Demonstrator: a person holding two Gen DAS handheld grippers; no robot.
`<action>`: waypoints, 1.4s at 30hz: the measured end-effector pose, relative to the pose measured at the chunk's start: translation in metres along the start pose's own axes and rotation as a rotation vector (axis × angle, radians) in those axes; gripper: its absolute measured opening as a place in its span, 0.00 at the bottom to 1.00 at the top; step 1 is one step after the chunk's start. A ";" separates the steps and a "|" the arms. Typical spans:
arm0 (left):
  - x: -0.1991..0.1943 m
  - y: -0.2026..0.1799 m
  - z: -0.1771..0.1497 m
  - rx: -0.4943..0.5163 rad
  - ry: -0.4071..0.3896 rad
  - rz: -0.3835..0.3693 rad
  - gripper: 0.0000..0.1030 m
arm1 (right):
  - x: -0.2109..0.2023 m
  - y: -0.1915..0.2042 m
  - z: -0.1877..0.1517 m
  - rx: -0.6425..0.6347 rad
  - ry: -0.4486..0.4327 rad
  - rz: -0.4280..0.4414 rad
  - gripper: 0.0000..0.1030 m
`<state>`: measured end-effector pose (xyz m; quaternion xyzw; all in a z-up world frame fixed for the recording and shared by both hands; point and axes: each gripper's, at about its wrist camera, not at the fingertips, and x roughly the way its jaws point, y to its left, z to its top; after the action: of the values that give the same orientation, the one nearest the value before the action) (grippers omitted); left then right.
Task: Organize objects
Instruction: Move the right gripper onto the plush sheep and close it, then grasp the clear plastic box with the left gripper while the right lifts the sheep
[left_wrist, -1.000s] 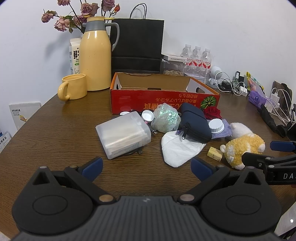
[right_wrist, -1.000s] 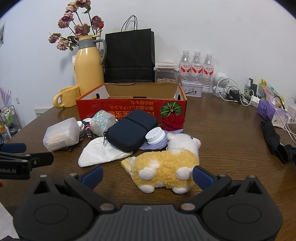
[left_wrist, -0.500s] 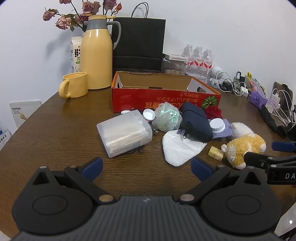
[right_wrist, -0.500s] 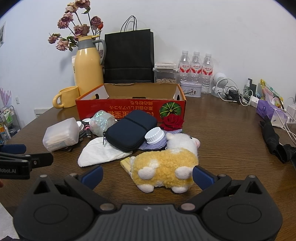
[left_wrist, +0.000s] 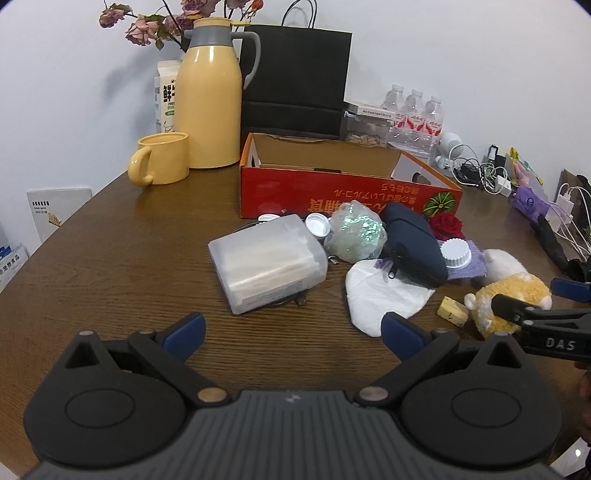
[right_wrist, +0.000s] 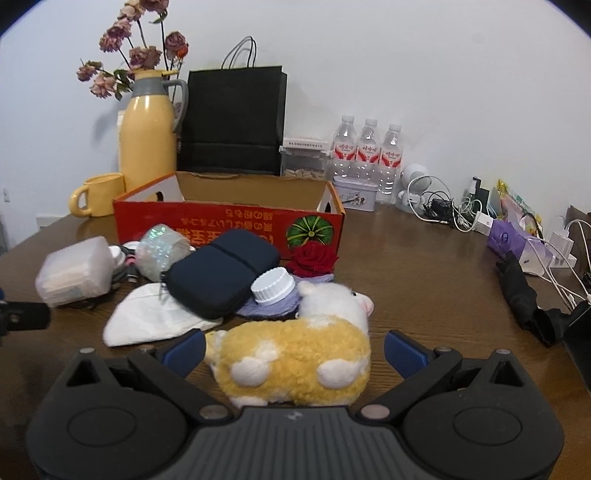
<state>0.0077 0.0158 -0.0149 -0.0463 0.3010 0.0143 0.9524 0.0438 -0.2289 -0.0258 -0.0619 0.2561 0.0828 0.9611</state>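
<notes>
Yellow and white plush, the toy sheep (right_wrist: 295, 354) lies on its side between the spread jaws of our right gripper (right_wrist: 294, 349), which sits wide open around it without pinching. Our left gripper (left_wrist: 291, 330) hangs open too, over bare wood of the table (left_wrist: 129, 258), with the frosted plastic container (left_wrist: 267, 262) just ahead. Behind the clutter we see the red cardboard box (right_wrist: 229, 218), open-topped.

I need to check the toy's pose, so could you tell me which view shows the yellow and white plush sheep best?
The right wrist view: the yellow and white plush sheep lies whole between open jaws. The left wrist view shows it small at the right edge, partly hidden.
</notes>
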 end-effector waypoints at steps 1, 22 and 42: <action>0.001 0.001 0.000 -0.002 0.002 0.002 1.00 | 0.005 0.000 0.000 0.001 0.007 0.003 1.00; 0.035 0.006 0.037 -0.087 0.026 0.037 1.00 | 0.024 -0.017 -0.004 0.070 -0.002 0.042 0.93; 0.100 0.010 0.053 -0.281 0.136 0.258 0.95 | 0.033 -0.023 0.022 0.047 -0.086 0.070 0.93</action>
<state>0.1191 0.0310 -0.0303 -0.1408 0.3630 0.1747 0.9044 0.0873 -0.2437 -0.0216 -0.0267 0.2187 0.1130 0.9689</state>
